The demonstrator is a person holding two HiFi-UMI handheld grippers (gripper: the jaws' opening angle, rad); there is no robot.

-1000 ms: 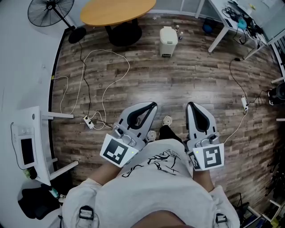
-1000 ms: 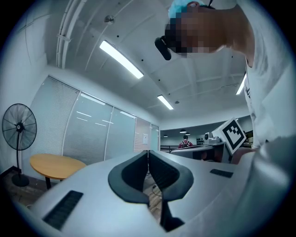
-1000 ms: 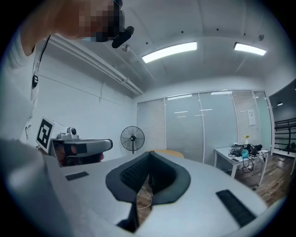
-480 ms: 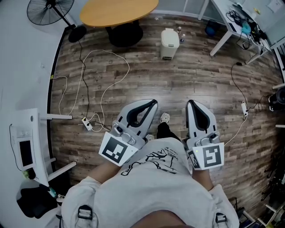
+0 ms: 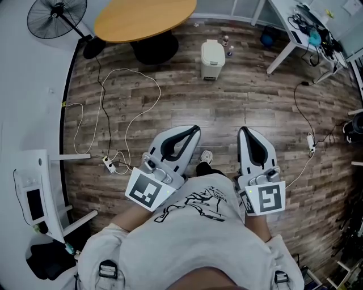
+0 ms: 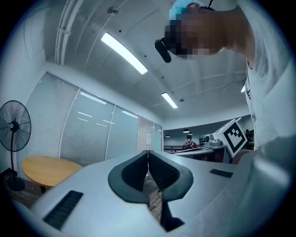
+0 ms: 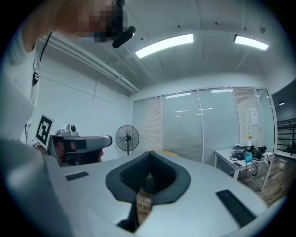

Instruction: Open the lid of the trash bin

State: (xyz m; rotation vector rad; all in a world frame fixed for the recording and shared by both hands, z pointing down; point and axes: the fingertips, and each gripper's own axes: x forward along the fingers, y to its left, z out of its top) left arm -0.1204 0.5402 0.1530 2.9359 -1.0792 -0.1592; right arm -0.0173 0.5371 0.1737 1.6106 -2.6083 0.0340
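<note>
— Upper middle of the head view: trash bin (image 5: 212, 56), pale, lid down, standing on the plank floor (image 5: 255, 102) just right of the round wooden table's (image 5: 144, 17) dark base. Well apart from both grippers.

— And the grippers?

— Lower middle of the frame, tucked against the white shirt (image 5: 193, 226). Left gripper (image 5: 194, 132) angled toward the upper right, right gripper (image 5: 243, 133) pointing almost straight up the frame. Both aimed roughly at the bin.

— Jaws?

— Closed tip to tip on each, nothing gripped. Only the oval hollow behind the tips, with floor visible through it.

— Why held like that?

— Probably carried rather than working: close to the body, level, pointing ahead for the walk across. Too far off to touch anything. Judged as the approach, with the lid step not yet begun.

— Why closed?

— Likely a neutral carry. Possibly handy for nudging a lid edge or a pedal with joined tips, though no telling which from here.

— Anything underfoot?

— White cable (image 5: 133, 90) looping over the floor at left centre, ending at a power strip (image 5: 108, 164). Off the straight line to the bin. One shoe (image 5: 207, 155) between the grippers.

— Writing, brands?

— None legible. Black-and-white square markers on the marker cubes (image 5: 146, 192), a scribbled black graphic on the shirt, no readable words. No label made out on the bin.
</note>
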